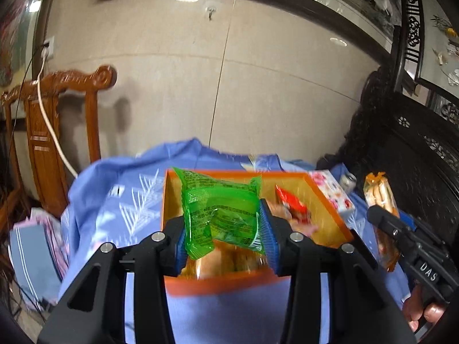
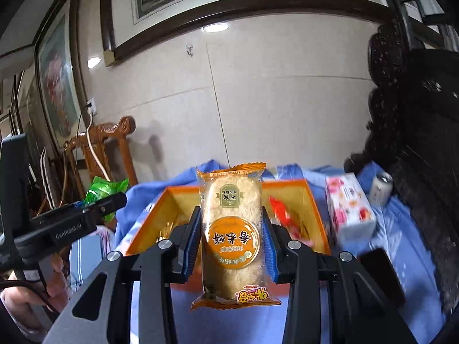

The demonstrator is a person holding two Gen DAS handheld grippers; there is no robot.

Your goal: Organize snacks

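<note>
My left gripper [image 1: 225, 226] is shut on a green snack packet [image 1: 221, 215] and holds it above the near part of an orange box [image 1: 330, 200] on a blue cloth. The box holds a red packet [image 1: 292, 203] and other snacks. My right gripper [image 2: 231, 229] is shut on an orange rice cracker packet [image 2: 232, 235], held upright in front of the same orange box [image 2: 315, 200]. In the right wrist view the left gripper with the green packet [image 2: 104, 192] shows at the left. In the left wrist view the rice cracker packet [image 1: 380, 195] shows at the right.
A floral tissue box [image 2: 350, 206] and a drink can [image 2: 380, 186] stand right of the orange box, near dark carved furniture [image 2: 416, 143]. A wooden chair [image 1: 57, 132] stands at the left against the tiled wall. A dark flat object [image 2: 381, 275] lies on the cloth at the right.
</note>
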